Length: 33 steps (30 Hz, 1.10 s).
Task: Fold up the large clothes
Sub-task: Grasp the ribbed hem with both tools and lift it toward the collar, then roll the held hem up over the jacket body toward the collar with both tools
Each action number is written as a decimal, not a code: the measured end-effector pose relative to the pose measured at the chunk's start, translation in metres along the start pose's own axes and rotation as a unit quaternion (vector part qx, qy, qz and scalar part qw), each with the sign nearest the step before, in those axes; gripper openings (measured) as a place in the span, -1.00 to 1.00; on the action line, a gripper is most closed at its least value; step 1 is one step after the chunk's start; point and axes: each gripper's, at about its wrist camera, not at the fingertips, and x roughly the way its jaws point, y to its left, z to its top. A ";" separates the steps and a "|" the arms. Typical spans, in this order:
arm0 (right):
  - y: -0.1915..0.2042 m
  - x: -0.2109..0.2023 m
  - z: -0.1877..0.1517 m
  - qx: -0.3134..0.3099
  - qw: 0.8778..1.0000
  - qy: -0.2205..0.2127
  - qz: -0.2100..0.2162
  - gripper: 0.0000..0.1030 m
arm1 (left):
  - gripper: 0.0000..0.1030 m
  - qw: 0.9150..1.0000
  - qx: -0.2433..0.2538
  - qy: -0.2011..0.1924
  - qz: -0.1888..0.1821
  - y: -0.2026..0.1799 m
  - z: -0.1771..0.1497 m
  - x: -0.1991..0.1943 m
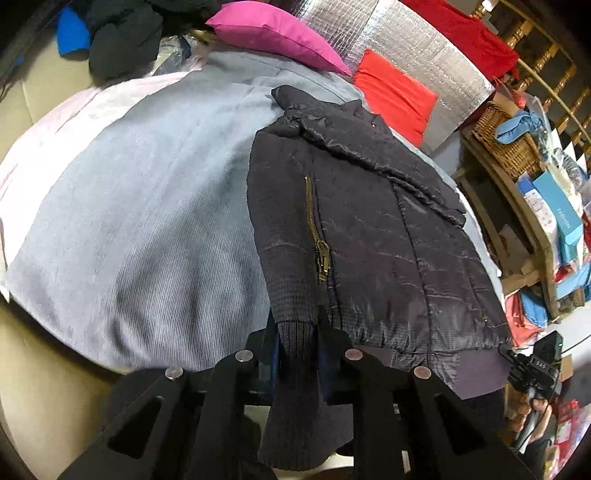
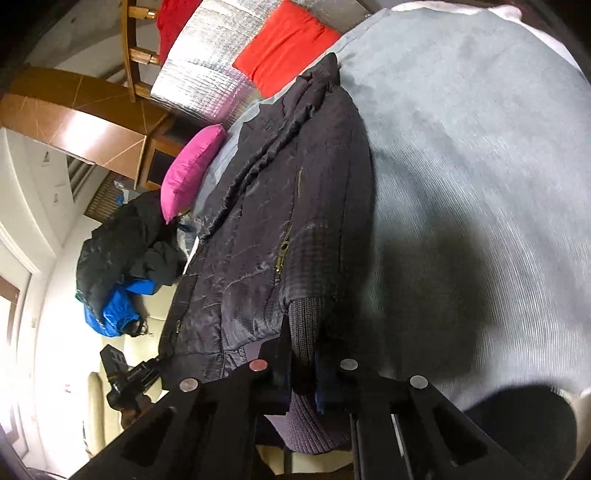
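Left wrist view: left gripper (image 1: 297, 339) with jaws clamped on the ribbed hem (image 1: 295, 332) of the dark jacket (image 1: 369, 221), which lies flat on the grey cover (image 1: 147, 206), collar toward the pink pillow (image 1: 277, 33); the hem grip likely prepares a fold toward the collar. The right gripper (image 1: 532, 365) shows at the hem's far corner.

Right wrist view: right gripper (image 2: 304, 365) with jaws clamped on the hem (image 2: 306, 332) of the jacket (image 2: 266, 229); holding both corners should keep the edge straight

Grey bedspread (image 1: 140, 206), pink cushion (image 1: 273, 33), wooden shelf (image 1: 517, 206)
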 end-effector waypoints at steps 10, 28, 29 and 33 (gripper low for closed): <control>0.005 -0.034 -0.033 0.002 1.000 0.005 0.018 -0.82 | -0.67 1.000 0.002 0.005 -0.005 0.001 -0.015 -0.014; 0.008 -0.070 -0.039 -0.014 0.998 -0.013 0.053 -0.83 | -0.67 0.999 0.006 -0.017 -0.039 0.011 -0.006 -0.031; 0.003 -0.067 -0.039 -0.010 0.999 -0.011 0.051 -0.83 | -0.67 0.999 -0.012 -0.006 -0.042 0.018 -0.007 -0.024; -0.013 -0.059 -0.045 0.020 0.998 -0.006 0.058 -0.83 | -0.68 0.999 -0.011 -0.010 -0.047 0.014 -0.011 -0.026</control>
